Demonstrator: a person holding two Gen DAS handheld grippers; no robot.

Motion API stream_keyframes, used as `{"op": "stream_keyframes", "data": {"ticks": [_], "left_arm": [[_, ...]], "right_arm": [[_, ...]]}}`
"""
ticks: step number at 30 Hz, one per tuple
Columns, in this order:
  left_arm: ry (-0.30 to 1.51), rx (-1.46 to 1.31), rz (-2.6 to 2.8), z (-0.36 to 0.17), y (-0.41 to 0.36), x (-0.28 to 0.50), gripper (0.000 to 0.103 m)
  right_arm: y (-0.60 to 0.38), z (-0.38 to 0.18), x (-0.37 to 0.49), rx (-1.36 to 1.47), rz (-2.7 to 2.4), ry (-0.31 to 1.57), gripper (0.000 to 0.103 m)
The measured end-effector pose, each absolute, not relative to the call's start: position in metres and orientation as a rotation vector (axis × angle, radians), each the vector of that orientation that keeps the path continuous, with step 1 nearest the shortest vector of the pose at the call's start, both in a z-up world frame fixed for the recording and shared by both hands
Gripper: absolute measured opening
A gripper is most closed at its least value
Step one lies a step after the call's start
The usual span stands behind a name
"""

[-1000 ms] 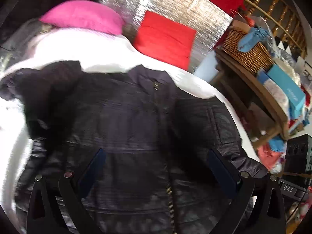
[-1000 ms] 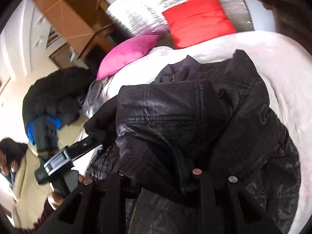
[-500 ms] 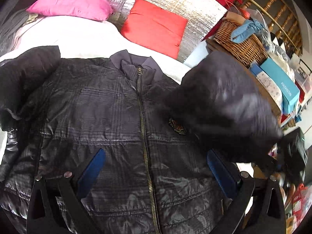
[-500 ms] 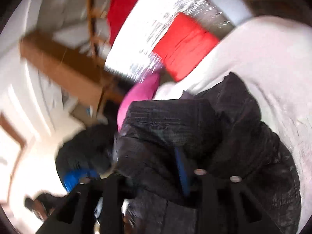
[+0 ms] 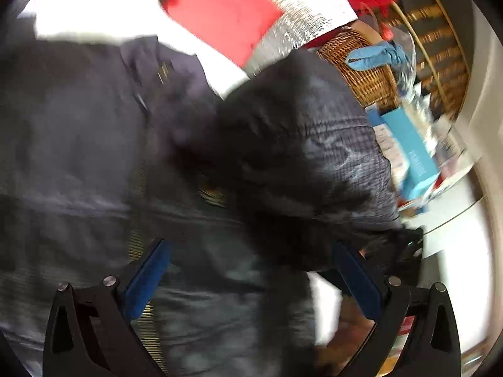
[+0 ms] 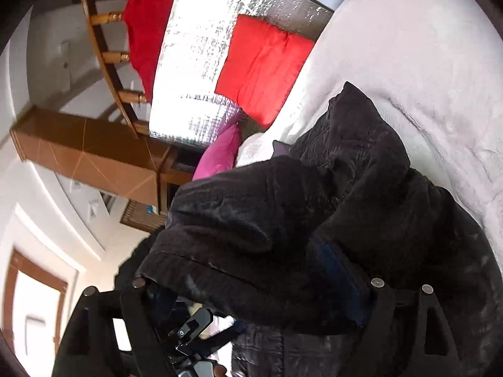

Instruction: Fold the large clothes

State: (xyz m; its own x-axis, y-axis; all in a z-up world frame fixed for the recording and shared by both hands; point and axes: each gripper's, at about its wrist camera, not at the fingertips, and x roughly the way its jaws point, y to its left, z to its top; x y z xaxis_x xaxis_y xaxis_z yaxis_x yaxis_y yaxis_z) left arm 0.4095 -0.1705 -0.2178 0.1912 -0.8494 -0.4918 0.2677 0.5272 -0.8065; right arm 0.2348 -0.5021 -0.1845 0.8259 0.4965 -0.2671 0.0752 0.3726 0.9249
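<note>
We held the left claw point(image 5: 248, 278) low over the jacket point(image 5: 78, 157), its blue-padded fingers point(image 5: 147, 276) spread wide with nothing between them. The jacket lay front-up on the white bed point(image 5: 94, 9), its zip point(image 5: 138, 207) running down between the fingers' left side and the collar point(image 5: 163, 62) pointing toward the red cushion point(image 5: 223, 12). The view was blurred. Further right, a sleeve point(image 5: 298, 157) stood lifted above the jacket's chest, hiding part of the wicker basket point(image 5: 361, 66) and the blue box point(image 5: 408, 144) beyond it.

In the right wrist view, the right claw point(image 6: 251, 282) pinched that sleeve point(image 6: 239, 220); the dark cloth bunched over both fingers, so only a strip of one blue pad point(image 6: 333, 264) showed. The sleeve hung raised over the rest of the jacket, which spread to the right on the bed point(image 6: 408, 47). A pink cushion point(image 6: 220, 154) and a red one point(image 6: 264, 66) leaned on a silver sheet point(image 6: 195, 62) at the bed's head.
</note>
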Motion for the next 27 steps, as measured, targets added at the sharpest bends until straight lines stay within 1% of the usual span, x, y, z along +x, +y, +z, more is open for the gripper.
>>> {"op": "stream_keyframes", "data": {"ticks": [7,11,15,19,23,25,27], "left_arm": [[1.218,-0.839,-0.915,-0.251,-0.221,0.446,0.103],[1.191,-0.962,-0.892,-0.259,-0.226,0.468,0.103],[1.156,-1.029,-0.914,-0.251,-0.227,0.479,0.103],[1.077,-1.118,-0.931,-0.237,-0.213,0.483,0.103],[1.008,-1.163,-0.954,-0.224,-0.196,0.479,0.103],[1.003,-1.15,-0.959,-0.216,-0.193,0.479,0.103],[1.035,-1.145,-0.95,-0.217,-0.192,0.48,0.103]], "right_arm": [[-0.512,-0.178,0.246,1.135,0.254,0.543,0.086],[-0.514,-0.174,0.248,1.107,0.23,0.544,0.086],[-0.5,-0.175,0.254,1.06,0.245,0.589,0.086],[-0.483,-0.175,0.259,1.008,0.27,0.629,0.086],[-0.474,-0.173,0.258,1.004,0.317,0.626,0.086],[-0.474,-0.174,0.256,1.029,0.347,0.614,0.086],[-0.478,-0.176,0.255,1.045,0.347,0.61,0.086]]}}
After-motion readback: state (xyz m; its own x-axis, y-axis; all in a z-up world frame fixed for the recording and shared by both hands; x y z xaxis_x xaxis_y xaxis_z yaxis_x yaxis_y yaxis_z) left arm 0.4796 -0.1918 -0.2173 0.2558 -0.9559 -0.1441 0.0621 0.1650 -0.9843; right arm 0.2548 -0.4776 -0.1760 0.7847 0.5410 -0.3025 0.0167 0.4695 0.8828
